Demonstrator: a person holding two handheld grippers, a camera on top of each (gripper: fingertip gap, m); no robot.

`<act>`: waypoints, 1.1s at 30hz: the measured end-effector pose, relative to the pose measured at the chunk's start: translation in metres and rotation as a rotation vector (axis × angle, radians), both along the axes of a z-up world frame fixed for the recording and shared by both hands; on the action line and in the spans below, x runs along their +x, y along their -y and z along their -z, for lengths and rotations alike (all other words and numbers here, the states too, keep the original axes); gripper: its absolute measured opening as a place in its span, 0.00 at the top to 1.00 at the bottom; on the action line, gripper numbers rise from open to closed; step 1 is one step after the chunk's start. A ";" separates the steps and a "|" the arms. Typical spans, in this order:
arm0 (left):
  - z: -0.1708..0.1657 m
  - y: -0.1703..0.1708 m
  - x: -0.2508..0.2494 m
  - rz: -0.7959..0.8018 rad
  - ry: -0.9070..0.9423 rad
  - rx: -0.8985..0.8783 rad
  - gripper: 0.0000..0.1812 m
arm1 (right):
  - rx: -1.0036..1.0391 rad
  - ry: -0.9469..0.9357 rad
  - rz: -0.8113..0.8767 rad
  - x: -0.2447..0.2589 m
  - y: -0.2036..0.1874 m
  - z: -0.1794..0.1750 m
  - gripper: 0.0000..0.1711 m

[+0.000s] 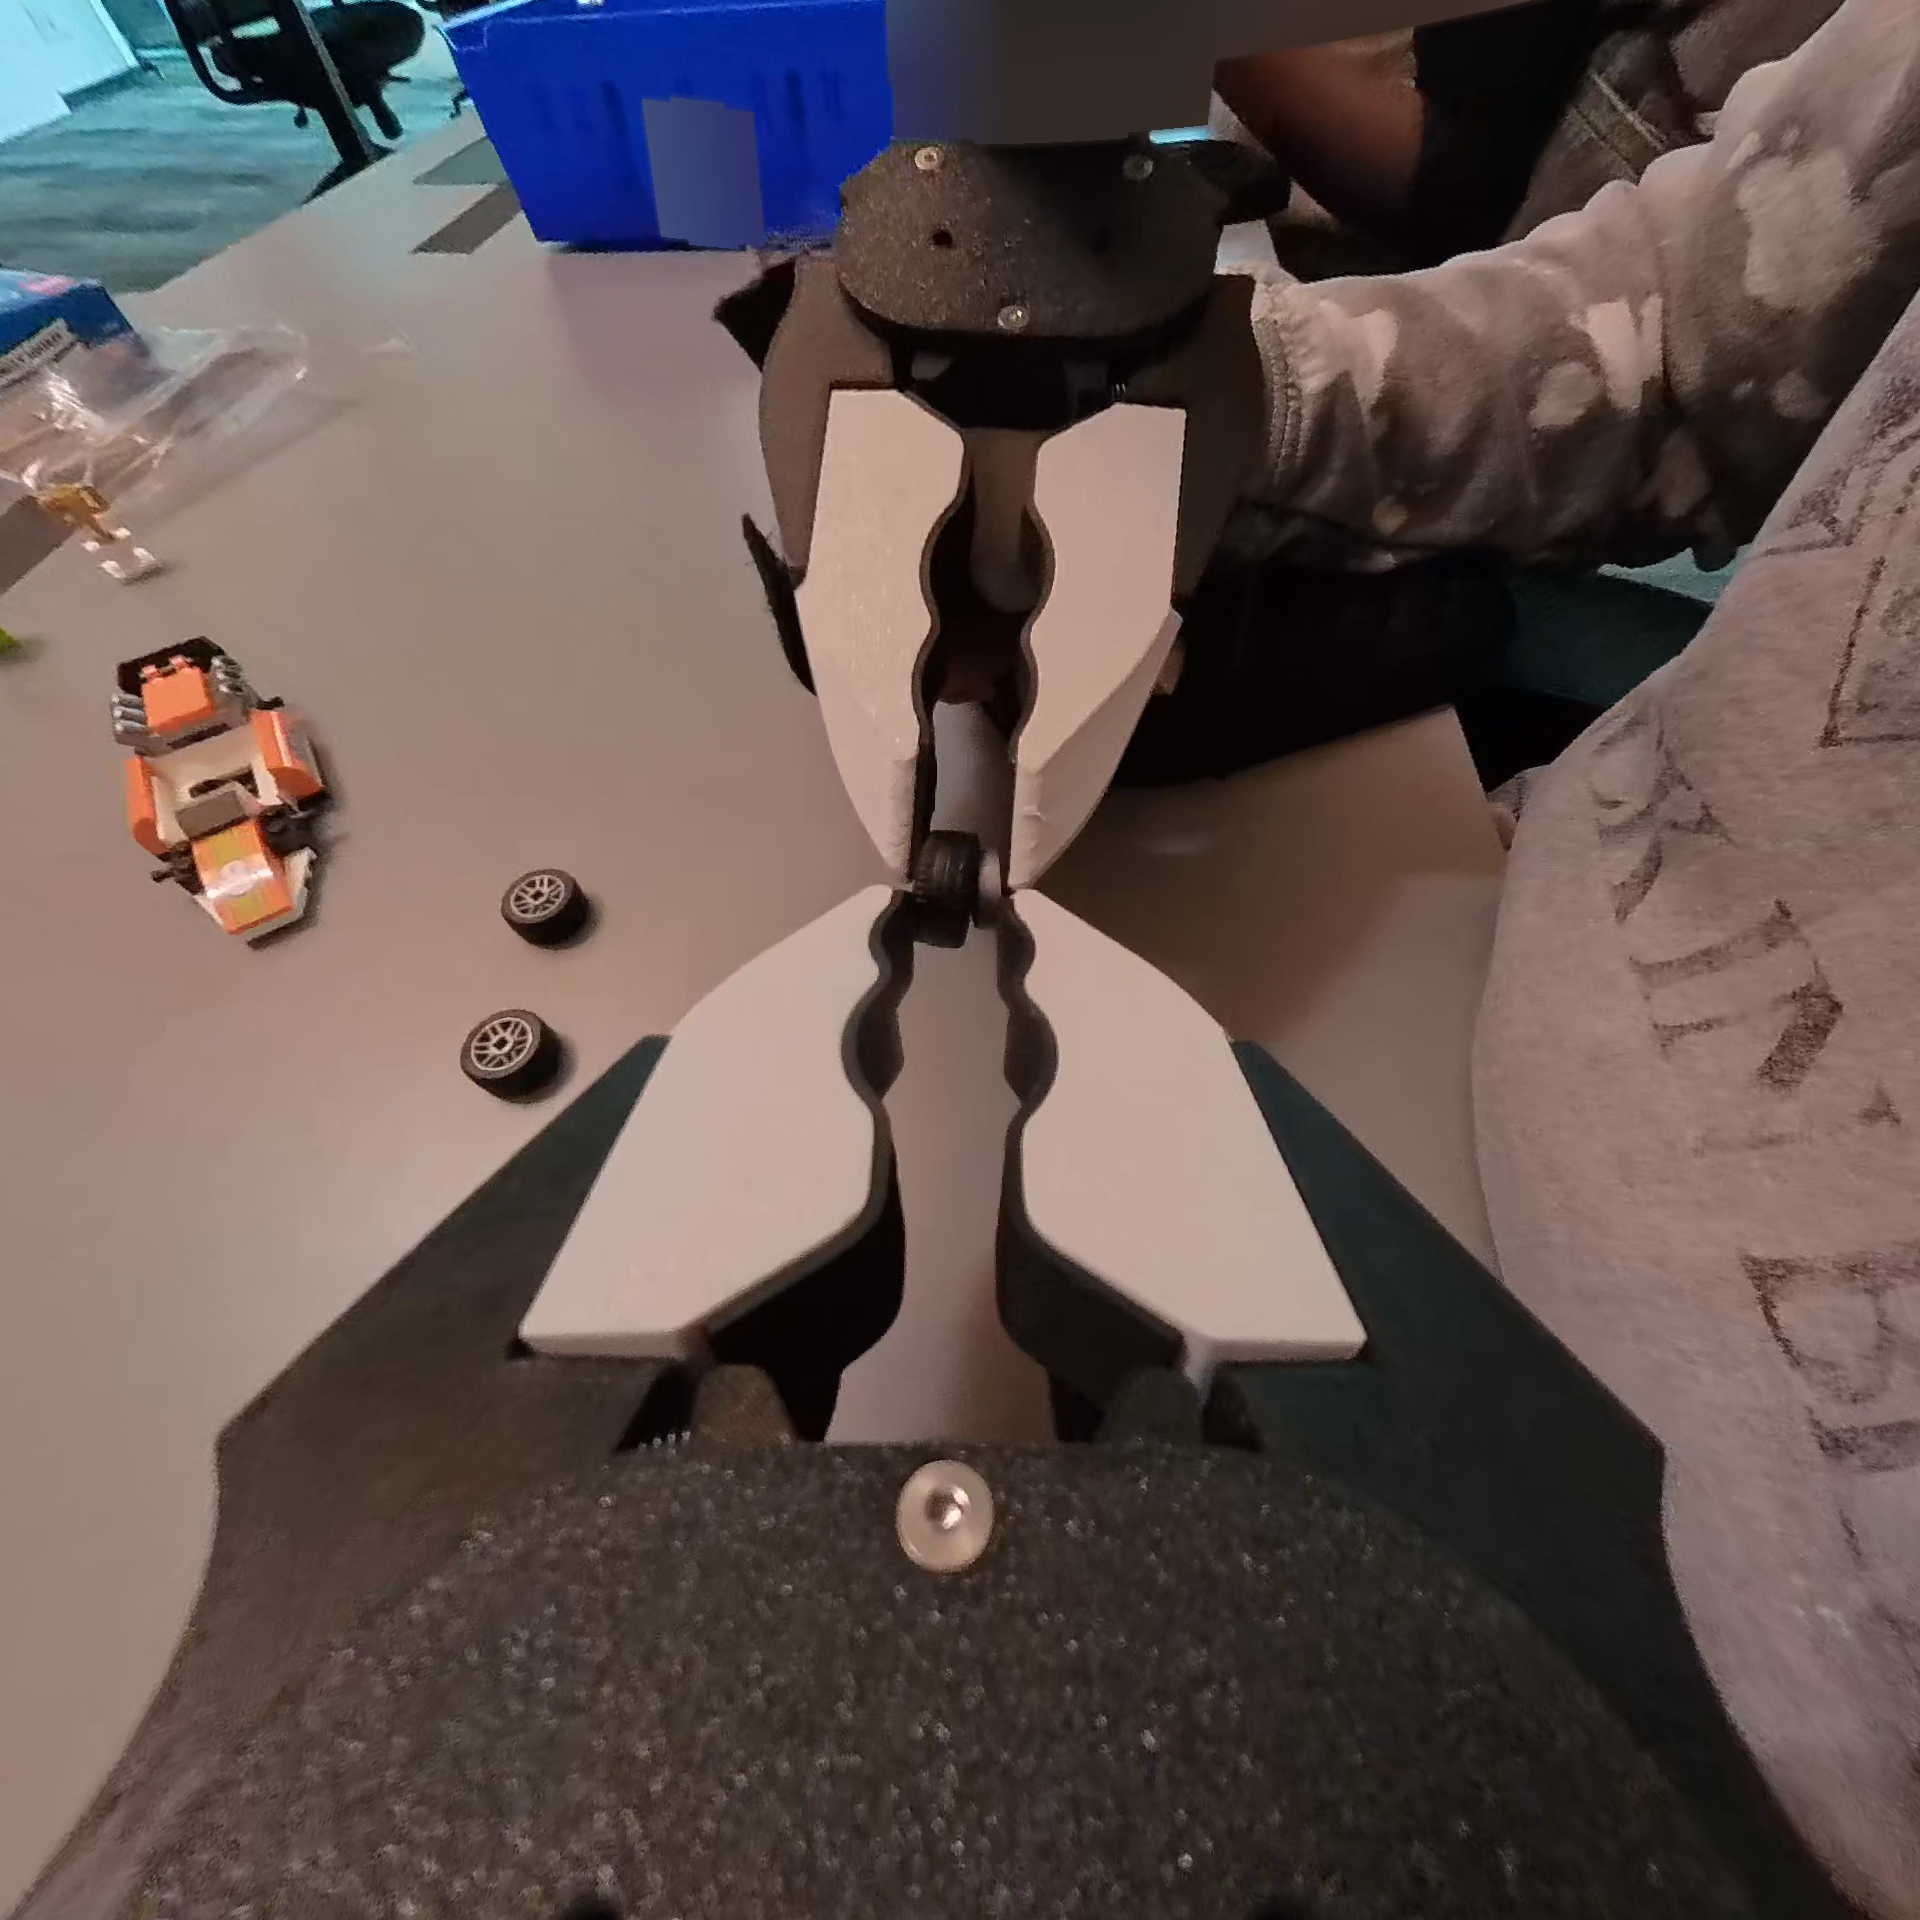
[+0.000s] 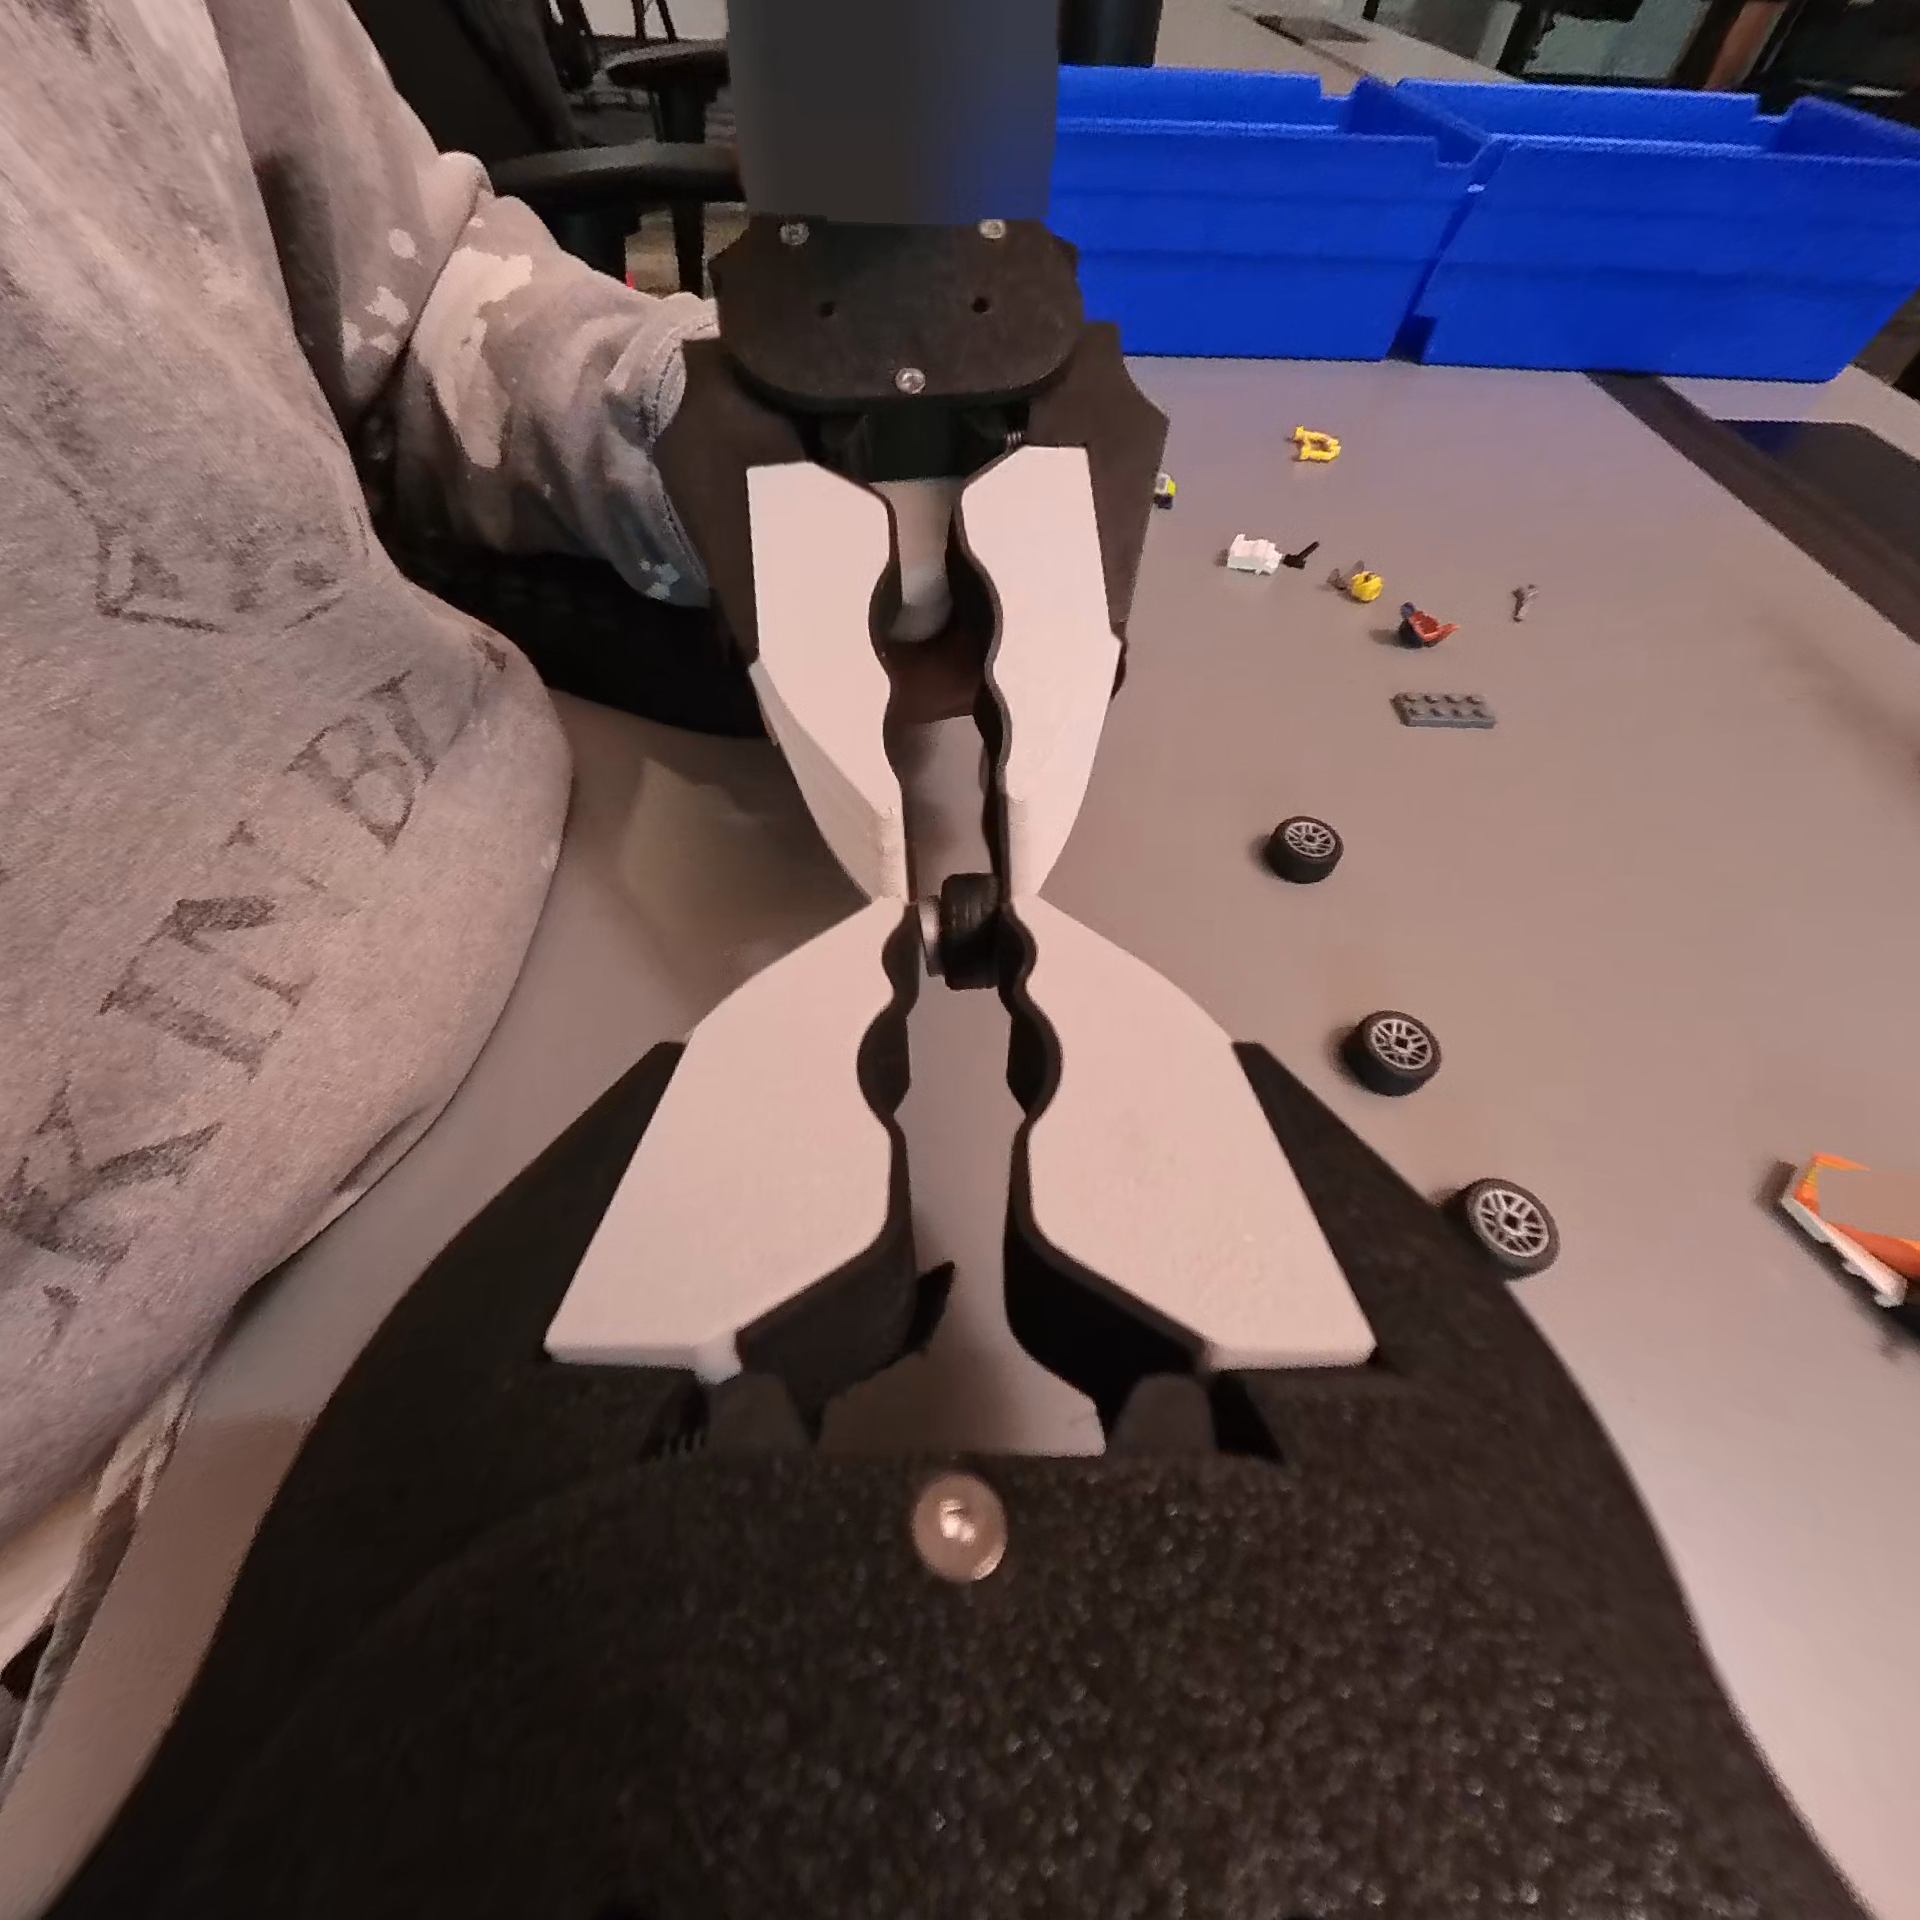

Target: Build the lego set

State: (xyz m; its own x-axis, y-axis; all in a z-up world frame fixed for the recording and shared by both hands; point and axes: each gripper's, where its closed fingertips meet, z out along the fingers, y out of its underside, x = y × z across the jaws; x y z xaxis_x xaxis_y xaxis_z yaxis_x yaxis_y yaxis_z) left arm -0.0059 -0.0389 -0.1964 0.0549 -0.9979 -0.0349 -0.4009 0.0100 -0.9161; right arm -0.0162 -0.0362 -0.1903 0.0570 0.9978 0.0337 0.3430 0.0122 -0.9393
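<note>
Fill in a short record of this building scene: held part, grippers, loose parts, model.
held part: small black rubber wheel with grey hub
grippers: left gripper and right gripper meet tip to tip, both shut on the wheel
loose parts: three matching wheels and a dark grey studded plate on the grey table
model: orange and white brick car

White wavy-edged jaws, black grainy bodies, silver screws, grey mottled sweatshirt sleeve point(image 1: 1507, 395)

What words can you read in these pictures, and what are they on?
Sweatshirt: big, faded dark letters across the front; they are a person's clothing print, so I won't repeat them.
Blue box: printed writing, too blurred and cut off to read.
Nothing else shows readable words or numbers.
</note>
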 end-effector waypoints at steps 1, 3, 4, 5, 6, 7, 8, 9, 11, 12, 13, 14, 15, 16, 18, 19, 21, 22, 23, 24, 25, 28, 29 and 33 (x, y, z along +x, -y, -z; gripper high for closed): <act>0.000 0.000 0.000 -0.001 -0.002 -0.001 0.91 | 0.003 -0.004 -0.001 0.000 0.000 -0.001 0.92; 0.000 -0.001 0.000 -0.004 -0.001 -0.018 0.91 | -0.002 -0.007 0.006 0.001 -0.001 0.000 0.92; 0.000 -0.002 0.000 -0.007 0.001 -0.016 0.91 | -0.002 -0.006 0.009 0.000 -0.001 0.000 0.92; -0.001 -0.003 0.000 -0.014 0.006 -0.010 0.91 | 0.000 -0.008 0.014 0.000 -0.002 -0.001 0.92; -0.002 -0.004 0.000 -0.019 0.015 -0.003 0.91 | 0.001 -0.012 0.020 0.000 -0.004 -0.002 0.92; -0.003 -0.005 0.000 -0.021 0.025 0.005 0.91 | -0.002 -0.017 0.026 0.001 -0.005 -0.003 0.92; -0.004 -0.007 0.001 -0.030 0.034 0.014 0.91 | -0.004 -0.023 0.034 0.001 -0.006 -0.003 0.92; -0.006 -0.007 0.001 -0.030 0.046 0.020 0.89 | 0.000 -0.027 0.044 0.002 -0.008 -0.005 0.92; -0.012 -0.005 0.002 -0.021 0.085 0.002 0.82 | 0.009 -0.022 0.047 0.002 -0.008 -0.005 0.92; -0.013 -0.004 0.002 -0.014 0.100 -0.014 0.81 | 0.012 -0.014 0.043 0.001 -0.007 -0.003 0.92; -0.014 -0.002 0.003 -0.008 0.105 -0.024 0.82 | 0.014 -0.007 0.034 0.000 -0.005 -0.002 0.92; -0.012 0.000 0.004 0.005 0.097 -0.028 0.85 | 0.016 -0.001 0.025 -0.001 -0.003 -0.001 0.92; -0.011 0.001 0.004 0.005 0.085 -0.026 0.86 | 0.019 0.007 0.024 -0.002 -0.002 0.001 0.92; -0.011 0.001 0.003 0.004 0.083 -0.020 0.90 | 0.021 0.011 0.026 -0.001 -0.003 0.002 0.92; -0.016 0.002 0.003 0.008 0.111 -0.030 1.00 | 0.008 -0.010 0.022 -0.002 -0.002 -0.002 0.92; -0.016 0.004 0.004 0.013 0.109 -0.042 1.00 | 0.008 -0.014 0.017 -0.003 -0.001 -0.003 0.92; -0.013 0.002 0.003 0.007 0.092 -0.031 1.00 | 0.026 0.005 0.024 -0.003 -0.002 0.000 0.92; -0.011 0.002 0.003 0.005 0.086 -0.030 1.00 | 0.026 0.013 0.027 -0.003 -0.002 0.001 0.92; -0.012 0.001 0.003 0.000 0.090 -0.029 1.00 | 0.024 0.015 0.031 -0.003 -0.003 0.002 0.92; -0.013 -0.001 0.003 -0.005 0.097 -0.026 0.99 | 0.023 0.013 0.036 -0.003 -0.004 0.001 0.92; -0.014 -0.003 0.003 -0.013 0.106 -0.021 0.94 | 0.024 0.011 0.044 -0.002 -0.006 0.001 0.92; -0.017 -0.007 0.001 -0.029 0.124 -0.021 0.85 | 0.032 -0.001 0.080 0.004 -0.013 -0.003 0.92; -0.016 -0.008 0.001 -0.030 0.125 -0.024 0.84 | 0.034 -0.007 0.088 0.006 -0.014 -0.005 0.92; -0.010 -0.006 0.003 -0.021 0.094 -0.005 0.83 | 0.043 -0.008 0.083 0.005 -0.014 -0.005 0.92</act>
